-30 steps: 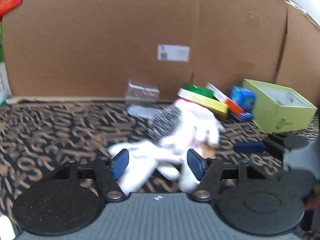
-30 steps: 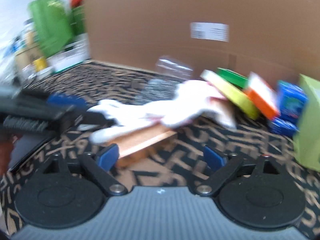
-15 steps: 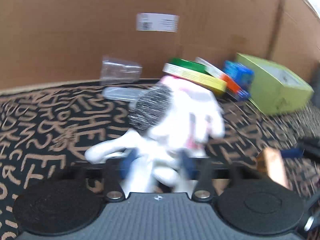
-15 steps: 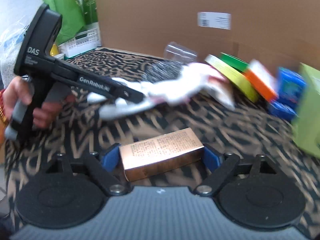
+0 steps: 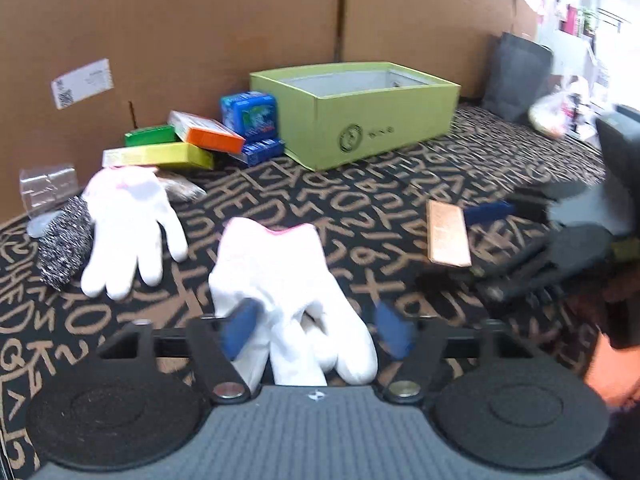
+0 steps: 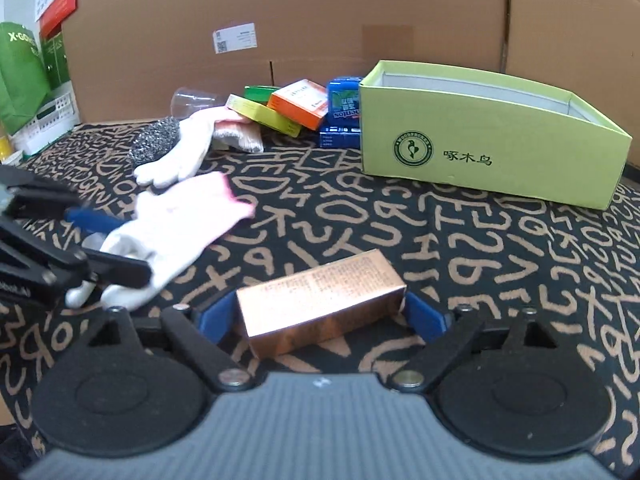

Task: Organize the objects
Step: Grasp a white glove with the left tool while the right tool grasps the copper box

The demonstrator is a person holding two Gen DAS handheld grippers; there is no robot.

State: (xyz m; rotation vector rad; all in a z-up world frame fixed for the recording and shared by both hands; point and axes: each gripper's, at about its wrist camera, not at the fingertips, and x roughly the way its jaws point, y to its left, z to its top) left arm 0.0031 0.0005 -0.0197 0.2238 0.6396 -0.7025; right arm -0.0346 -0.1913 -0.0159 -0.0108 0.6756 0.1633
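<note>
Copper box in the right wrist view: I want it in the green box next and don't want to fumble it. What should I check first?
1. Copper box between the right gripper pads: ok, one pad at each end.
2. Firm grip: not ok; the jaws have just been opening and the box seems to rest on the patterned cloth.
3. Green box open-topped: ok.
4. Room inside it: cannot tell.
5. Path to it: ok, only bare cloth between.
6. Left gripper out of the way: ok; it is off to the side, its jaws have just been opening, with a white glove between them.
</note>
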